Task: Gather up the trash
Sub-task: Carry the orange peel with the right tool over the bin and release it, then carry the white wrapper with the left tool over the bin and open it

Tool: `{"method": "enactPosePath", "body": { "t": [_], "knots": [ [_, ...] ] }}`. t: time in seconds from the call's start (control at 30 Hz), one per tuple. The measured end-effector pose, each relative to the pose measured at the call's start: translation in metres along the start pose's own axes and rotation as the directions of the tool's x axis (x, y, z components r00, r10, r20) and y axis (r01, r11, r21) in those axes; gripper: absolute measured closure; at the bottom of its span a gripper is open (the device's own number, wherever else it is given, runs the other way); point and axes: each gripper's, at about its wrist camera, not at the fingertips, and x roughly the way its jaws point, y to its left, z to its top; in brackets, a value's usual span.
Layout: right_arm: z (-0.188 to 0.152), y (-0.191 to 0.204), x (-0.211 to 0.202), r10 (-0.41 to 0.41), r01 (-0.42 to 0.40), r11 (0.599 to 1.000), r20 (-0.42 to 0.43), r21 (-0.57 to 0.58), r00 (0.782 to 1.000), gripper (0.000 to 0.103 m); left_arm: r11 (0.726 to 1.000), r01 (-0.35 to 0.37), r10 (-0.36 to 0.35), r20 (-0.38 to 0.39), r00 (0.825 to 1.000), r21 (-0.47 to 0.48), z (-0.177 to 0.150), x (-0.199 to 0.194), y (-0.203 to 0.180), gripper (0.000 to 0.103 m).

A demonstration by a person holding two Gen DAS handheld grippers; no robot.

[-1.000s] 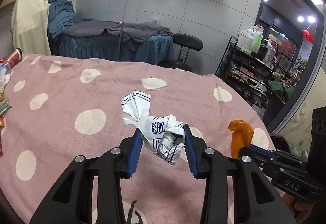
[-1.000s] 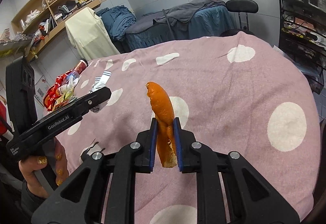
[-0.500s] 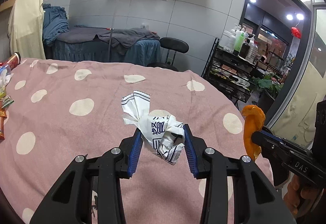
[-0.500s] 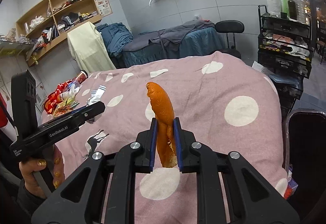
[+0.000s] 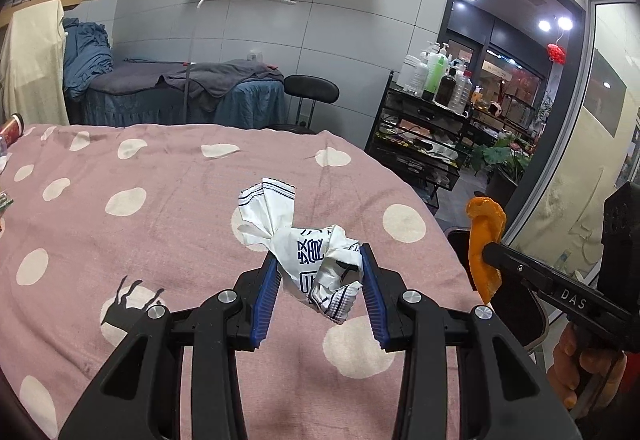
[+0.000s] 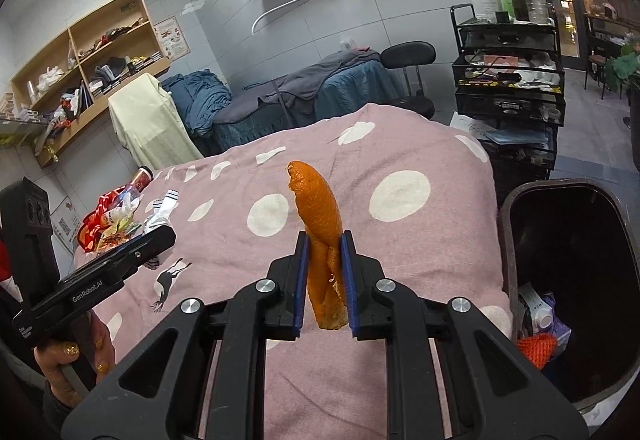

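My left gripper is shut on a crumpled white wrapper with dark print, held above the pink dotted cloth. My right gripper is shut on an orange peel and holds it upright above the cloth near the table's right edge. The peel also shows in the left wrist view, off to the right. A dark trash bin stands open just right of the table, with some litter at its bottom.
A heap of wrappers and a can lies at the table's far left. A black cart with bottles stands beyond the bin. A massage bed and a black stool are behind the table.
Both grippers have pulled back and moved right, toward the table's right edge, each still holding its item. The trash bin has come into the right wrist view.
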Motion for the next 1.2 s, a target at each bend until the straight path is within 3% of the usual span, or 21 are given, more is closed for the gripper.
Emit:
{"method": "enactPosePath", "body": {
  "t": [0.37,0.7,1.07,1.13,1.2],
  "knots": [
    [-0.011,-0.044,-0.029,-0.119,0.115,0.988,0.035,0.099,0.992,0.086,0.994,0.100,-0.098,-0.027,0.995,0.052,-0.004,0.011,-0.044,0.064],
    [-0.018,-0.093,-0.040,-0.243,0.233,0.954,0.028,0.190,0.970,0.086,0.979,0.174,-0.167,-0.067,0.984,0.105,-0.009,0.023,-0.080,0.064],
    [-0.030,-0.142,-0.025,-0.343,0.348,0.896,-0.068,0.276,0.937,0.086,0.961,0.228,-0.213,-0.106,0.971,0.156,-0.013,0.036,-0.111,0.064],
    [-0.035,-0.149,-0.019,-0.358,0.370,0.886,-0.095,0.280,0.929,0.080,0.957,0.240,-0.223,-0.116,0.968,0.163,-0.014,0.039,-0.116,0.064],
    [-0.041,-0.156,-0.018,-0.358,0.373,0.878,-0.105,0.301,0.928,0.064,0.954,0.245,-0.225,-0.123,0.966,0.173,-0.015,0.041,-0.119,0.064]
  ]
}}
